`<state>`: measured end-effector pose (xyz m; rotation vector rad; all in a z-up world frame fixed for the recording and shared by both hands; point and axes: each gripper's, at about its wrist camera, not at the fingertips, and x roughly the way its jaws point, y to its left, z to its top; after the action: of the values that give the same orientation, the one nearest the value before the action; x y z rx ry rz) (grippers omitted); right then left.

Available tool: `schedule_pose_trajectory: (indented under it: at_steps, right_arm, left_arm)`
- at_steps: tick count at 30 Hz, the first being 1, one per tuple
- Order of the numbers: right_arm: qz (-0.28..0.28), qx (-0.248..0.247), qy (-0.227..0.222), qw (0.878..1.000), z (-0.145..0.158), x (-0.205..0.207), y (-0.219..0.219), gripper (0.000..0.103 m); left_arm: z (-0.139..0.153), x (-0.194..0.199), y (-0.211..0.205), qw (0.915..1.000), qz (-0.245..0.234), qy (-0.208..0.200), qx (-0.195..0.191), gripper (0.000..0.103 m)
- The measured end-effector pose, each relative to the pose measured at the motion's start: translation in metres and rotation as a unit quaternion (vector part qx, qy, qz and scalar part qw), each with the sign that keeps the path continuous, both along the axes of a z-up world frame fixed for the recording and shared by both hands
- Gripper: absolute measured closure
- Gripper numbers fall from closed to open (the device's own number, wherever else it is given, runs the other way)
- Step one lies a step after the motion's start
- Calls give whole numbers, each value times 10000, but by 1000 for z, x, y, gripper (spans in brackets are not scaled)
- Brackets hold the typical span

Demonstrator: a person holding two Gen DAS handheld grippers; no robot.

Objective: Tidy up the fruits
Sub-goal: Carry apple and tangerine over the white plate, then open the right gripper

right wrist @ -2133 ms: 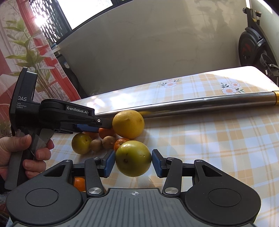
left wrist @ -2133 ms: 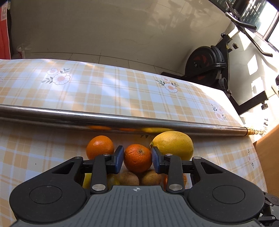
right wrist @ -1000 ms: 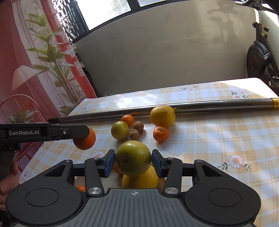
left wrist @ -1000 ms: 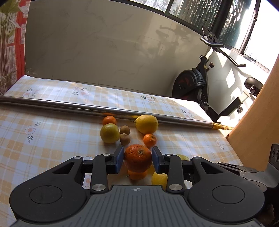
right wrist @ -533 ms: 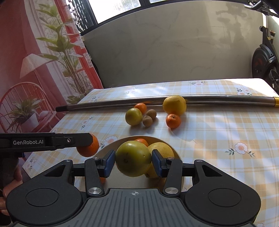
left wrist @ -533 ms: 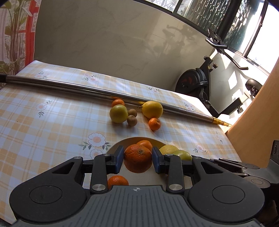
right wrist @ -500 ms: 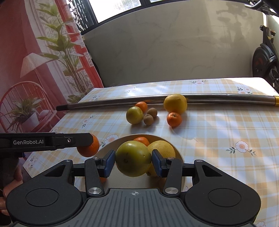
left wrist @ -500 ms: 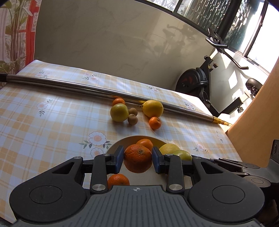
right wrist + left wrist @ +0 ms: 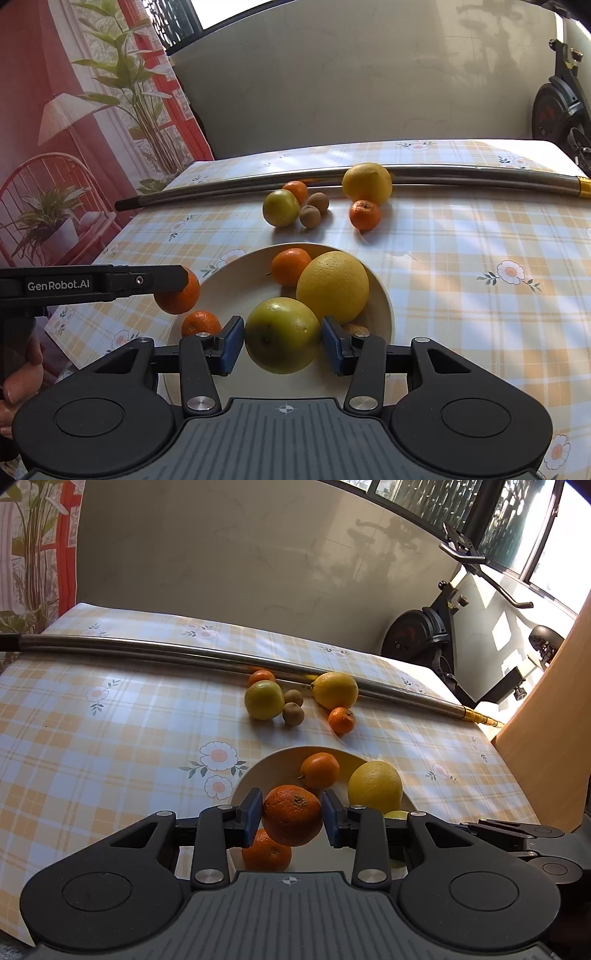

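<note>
My left gripper (image 9: pixel 291 818) is shut on an orange (image 9: pixel 292 815) and holds it over the left side of the cream bowl (image 9: pixel 258 771). My right gripper (image 9: pixel 282 341) is shut on a yellow-green citrus (image 9: pixel 282 335) and holds it over the near part of the same bowl (image 9: pixel 380 302). The bowl holds a big yellow fruit (image 9: pixel 332 287) and two small mandarins (image 9: pixel 290 266) (image 9: pixel 201 324). In the right wrist view the left gripper's finger (image 9: pixel 110 282) and its orange (image 9: pixel 180 293) show at the bowl's left edge.
Beyond the bowl lie a lemon (image 9: pixel 366 183), a yellow-green citrus (image 9: pixel 280 208), two mandarins (image 9: pixel 365 215), and two brown kiwis (image 9: pixel 309 216), against a long steel pipe (image 9: pixel 443 173). The checked tablecloth (image 9: pixel 480 240) covers the table. A wooden panel (image 9: pixel 554 720) stands at the right; an exercise bike stands behind.
Both grippers have drawn back from the fruit pile with their fruits and come down closer over the bowl; the loose fruits now lie farther ahead.
</note>
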<state>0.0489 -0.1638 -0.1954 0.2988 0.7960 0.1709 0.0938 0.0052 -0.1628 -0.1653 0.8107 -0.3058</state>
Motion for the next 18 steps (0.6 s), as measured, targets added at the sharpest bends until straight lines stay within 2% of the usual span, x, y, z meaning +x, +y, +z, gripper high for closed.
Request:
schedule_pose_trajectory:
  at_steps: [3,12,18]
  right_arm:
    - [9,-43,65,10000,-5,-2,0,60]
    - [104,11,139,9998,-10,-2,-1,60]
    - [579,220,225,9978,-13,4,12,60]
  left_arm:
    - [-4,3,-4,9999,-30,53,137,66]
    - [-9,4,0,9997,38,170,164,66]
    - [-8,5,4,9996,99,206,158,66]
